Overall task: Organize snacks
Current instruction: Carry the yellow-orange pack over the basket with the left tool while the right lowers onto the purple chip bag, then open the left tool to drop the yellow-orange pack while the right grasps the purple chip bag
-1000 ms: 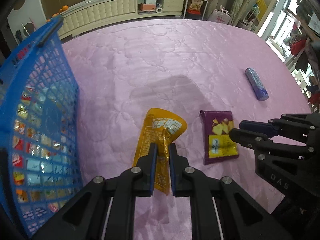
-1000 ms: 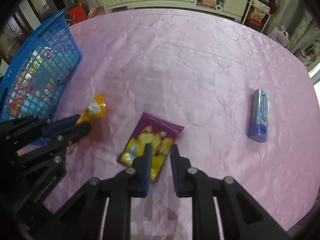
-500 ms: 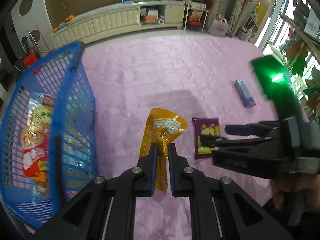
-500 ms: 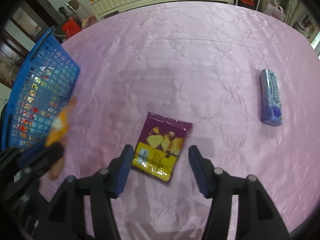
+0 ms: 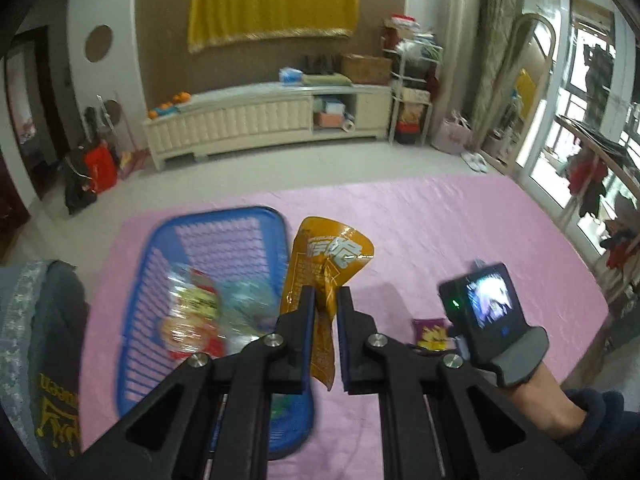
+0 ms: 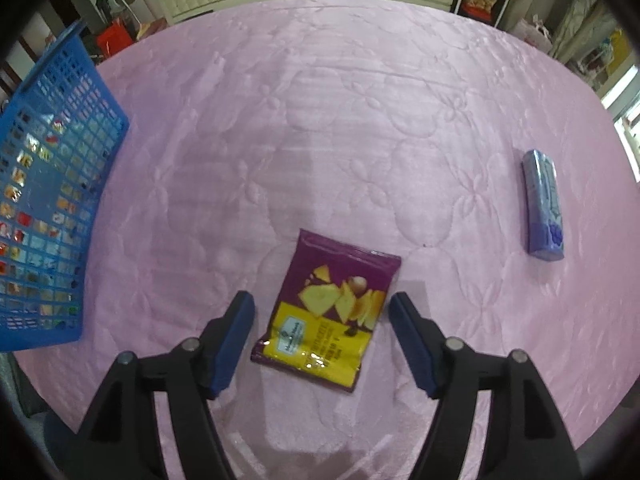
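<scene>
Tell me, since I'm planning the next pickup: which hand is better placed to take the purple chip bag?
Right. The right gripper has just been opening; its jaws straddle the purple chip bag without touching it. The left gripper is shut on the orange packet near the blue basket.

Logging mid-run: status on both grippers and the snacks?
Left gripper shut on orange packet, beside blue basket. Right gripper just opening, straddling purple chip bag, untouched. Nothing blocking.

Home living room: long cream cabinet (image 5: 264,120) against the back wall, yellow cloth (image 5: 272,4) hung above it, oranges (image 5: 176,100) on its left end, cluttered shelf rack (image 5: 412,80) to its right, pink quilted table cover (image 6: 340,120) in front
</scene>
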A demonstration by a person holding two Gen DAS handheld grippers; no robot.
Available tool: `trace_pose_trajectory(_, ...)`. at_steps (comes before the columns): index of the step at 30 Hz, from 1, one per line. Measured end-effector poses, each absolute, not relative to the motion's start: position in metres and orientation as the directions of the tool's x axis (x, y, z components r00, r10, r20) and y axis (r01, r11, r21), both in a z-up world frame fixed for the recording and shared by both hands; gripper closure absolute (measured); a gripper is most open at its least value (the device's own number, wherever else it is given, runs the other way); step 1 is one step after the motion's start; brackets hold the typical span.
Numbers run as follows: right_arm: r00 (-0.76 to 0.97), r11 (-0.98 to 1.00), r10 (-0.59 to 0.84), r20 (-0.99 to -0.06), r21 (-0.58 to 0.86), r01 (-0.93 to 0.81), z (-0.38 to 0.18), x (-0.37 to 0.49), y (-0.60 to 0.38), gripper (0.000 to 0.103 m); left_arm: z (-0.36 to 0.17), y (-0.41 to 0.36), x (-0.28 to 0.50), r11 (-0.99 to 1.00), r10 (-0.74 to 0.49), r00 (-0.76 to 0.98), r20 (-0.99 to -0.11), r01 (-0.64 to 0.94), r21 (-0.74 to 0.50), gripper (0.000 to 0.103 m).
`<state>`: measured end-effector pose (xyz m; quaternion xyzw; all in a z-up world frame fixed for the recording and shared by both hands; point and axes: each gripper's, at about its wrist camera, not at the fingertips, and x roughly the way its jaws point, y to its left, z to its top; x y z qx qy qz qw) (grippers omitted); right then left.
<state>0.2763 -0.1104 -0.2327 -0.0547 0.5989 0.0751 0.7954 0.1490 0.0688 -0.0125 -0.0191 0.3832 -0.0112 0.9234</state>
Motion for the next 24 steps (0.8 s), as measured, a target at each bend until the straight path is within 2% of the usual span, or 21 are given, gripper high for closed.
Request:
trace_pose_trajectory(5, 0.286, 0.98, 0.024, -0.958, -0.035, -0.197, -0.238, 0.272, -0.091, 0.029, -0.019, 0.107, 0.149, 0.997, 0.028, 0.697, -0.717, -0.07, -0.03, 0.093)
trace_pose_trajectory(8, 0.292, 0.976, 0.03, -0.956, -0.035, -0.215, -0.24, 0.27, -0.085, 0.035, -0.028, 0.125, 0.148, 0.994, 0.049, 0.684, -0.728, -0.107, -0.033, 0.093)
trace_pose_trajectory(10, 0.305, 0.971, 0.038, -0.952, -0.037, -0.235, -0.239, 0.266, -0.079, 0.044, -0.035, 0.133, 0.15, 0.991, 0.041, 0.673, -0.739, -0.121, -0.055, 0.093)
trace_pose_trajectory(11, 0.312, 0.969, 0.041, -0.949, -0.039, -0.244, -0.238, 0.263, -0.076, 0.045, -0.038, 0.135, 0.153, 0.991, 0.046, 0.665, -0.745, -0.127, -0.052, 0.093)
trace_pose_trajectory(23, 0.349, 0.962, 0.067, -0.935, -0.032, -0.271, -0.223, 0.235, -0.096, 0.046, -0.088, 0.145, 0.174, 0.99, -0.011, 0.567, -0.824, -0.112, -0.09, 0.091)
trace_pose_trajectory(24, 0.349, 0.962, 0.07, -0.934, -0.029, -0.271, -0.224, 0.233, -0.099, 0.046, -0.09, 0.145, 0.175, 0.989, -0.015, 0.561, -0.828, -0.111, -0.093, 0.089)
